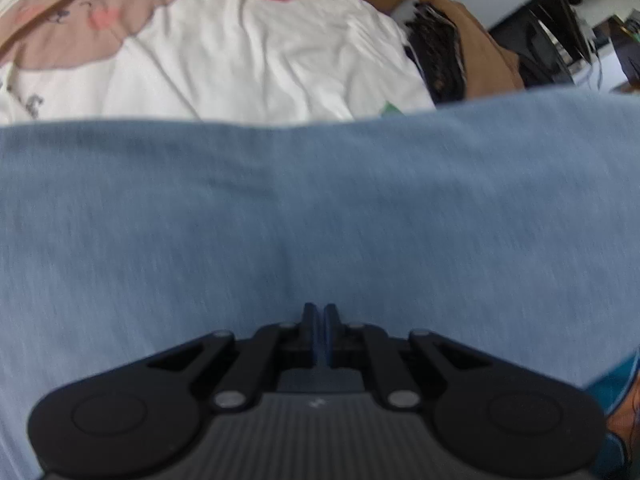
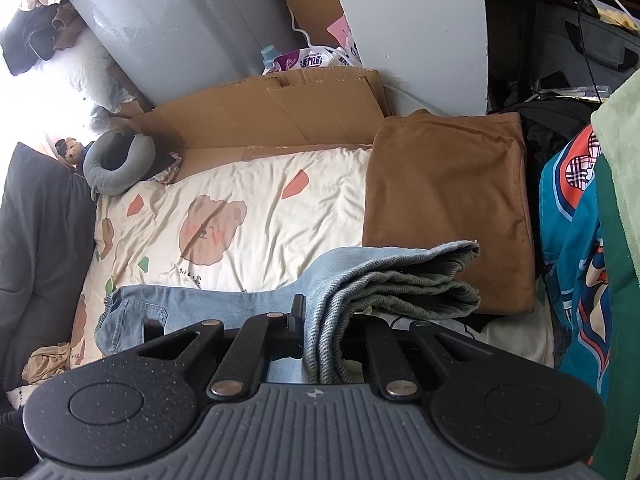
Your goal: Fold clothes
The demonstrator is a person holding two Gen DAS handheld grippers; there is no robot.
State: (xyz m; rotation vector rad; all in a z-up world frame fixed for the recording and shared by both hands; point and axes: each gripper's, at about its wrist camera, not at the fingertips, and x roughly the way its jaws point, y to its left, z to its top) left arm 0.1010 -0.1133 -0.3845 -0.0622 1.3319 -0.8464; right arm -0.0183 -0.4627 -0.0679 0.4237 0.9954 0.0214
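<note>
Light blue jeans fill most of the left wrist view, blurred, spread flat over the bed. My left gripper hovers over them with its fingers pressed together, and I see no cloth between them. In the right wrist view the jeans lie across the near edge of the bed. Their leg ends are stacked in several layers. My right gripper is shut on that stack, and the denim rises up between its fingers and hides the right one.
The cream bed sheet has bear prints. A folded brown garment lies at the right, and flat cardboard stands behind the bed. A grey neck pillow sits far left, and teal printed cloth hangs at the right edge.
</note>
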